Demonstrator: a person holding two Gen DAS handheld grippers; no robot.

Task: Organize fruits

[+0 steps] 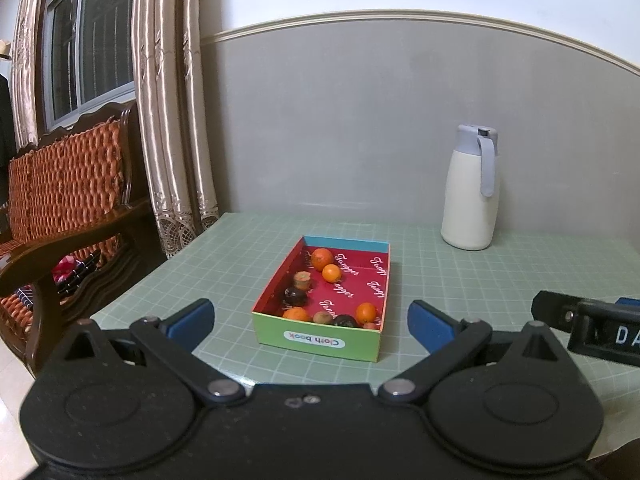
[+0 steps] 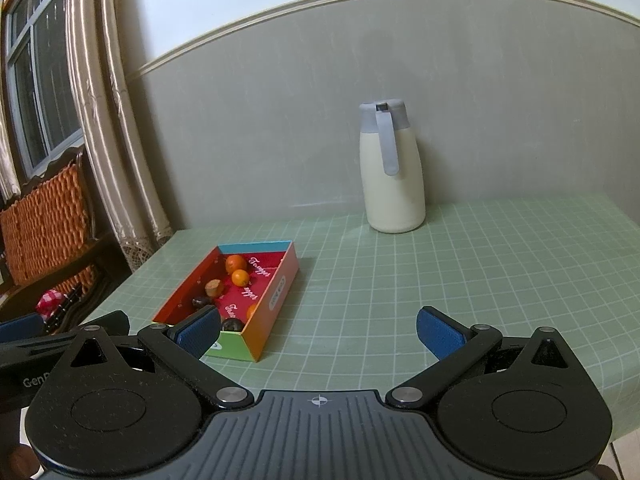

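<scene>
A shallow cardboard box (image 1: 320, 342) with a red inside and a green front wall sits on the green grid mat; it also shows in the right wrist view (image 2: 276, 296). It holds several small fruits: orange ones (image 1: 322, 259) (image 2: 235, 264), dark round ones (image 1: 295, 296) (image 2: 232, 325) and a brownish one (image 1: 302, 279) (image 2: 214, 288). My left gripper (image 1: 312, 320) is open and empty, held just in front of the box. My right gripper (image 2: 318, 330) is open and empty, to the right of the box, its left finger (image 2: 198, 330) overlapping the box's near corner.
A white thermos jug (image 1: 472, 192) (image 2: 392, 168) with a grey lid stands at the back by the grey wall. A wooden chair with an orange cushion (image 1: 64, 184) and curtains (image 1: 168, 120) are beside the table's left edge. The right gripper's body (image 1: 592, 326) shows at right.
</scene>
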